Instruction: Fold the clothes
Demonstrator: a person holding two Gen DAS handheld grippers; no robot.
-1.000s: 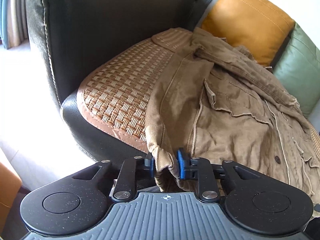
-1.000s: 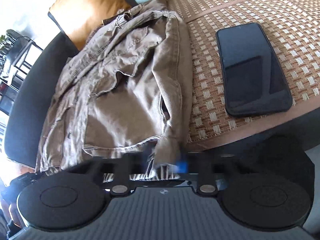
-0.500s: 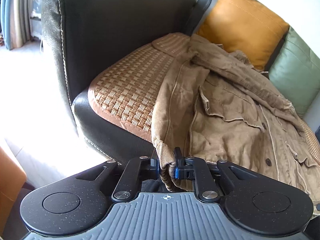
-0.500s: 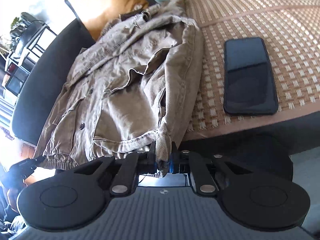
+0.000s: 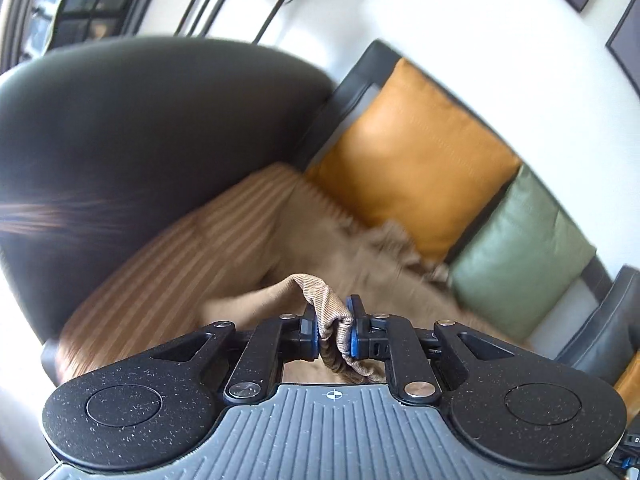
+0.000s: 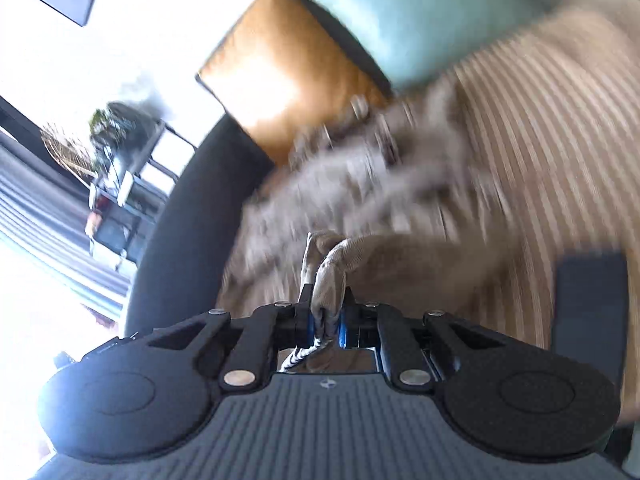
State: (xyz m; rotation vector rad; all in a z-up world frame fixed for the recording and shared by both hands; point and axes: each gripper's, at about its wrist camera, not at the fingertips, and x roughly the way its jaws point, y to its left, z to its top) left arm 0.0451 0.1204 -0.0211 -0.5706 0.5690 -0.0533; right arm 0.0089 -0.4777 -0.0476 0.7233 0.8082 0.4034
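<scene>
Left hand-held gripper (image 5: 334, 330): black, matt, speckled housing with blue-faced pads; jaws clamped on a bunched fold of the jacket (image 5: 328, 312). The pinched cloth is seen to be tan, fine-ribbed like corduroy, gathered into a rounded hump between the pads.

Right hand-held gripper (image 6: 325, 320): same build; jaws clamped on another gathered edge of the same jacket (image 6: 360, 200), the fabric being drawn into a narrow upright pleat between the pads.

Jacket: soft, khaki-brown, heavily blurred beyond both grips. In the left wrist view it is spread from the pads toward 1 o'clock over the sofa seat. In the right wrist view it runs from the pads toward 12 and 1 o'clock, crumpled, with pale seam lines just made out.

Seat mat (image 5: 168, 256): woven, brown-and-cream, streaked by blur, lying under the jacket.

Sofa (image 5: 140, 128): black, smooth, leather-like, with a rounded arm at 10 o'clock in the left wrist view.

Orange cushion (image 5: 416, 152): square, leather-like, at 1 o'clock against the backrest.

Green cushion (image 5: 520, 248): plump, matt, just beside the orange one at 2 o'clock.

Phone (image 6: 588, 312): flat dark slab on the mat at 3 o'clock in the right wrist view.
</scene>
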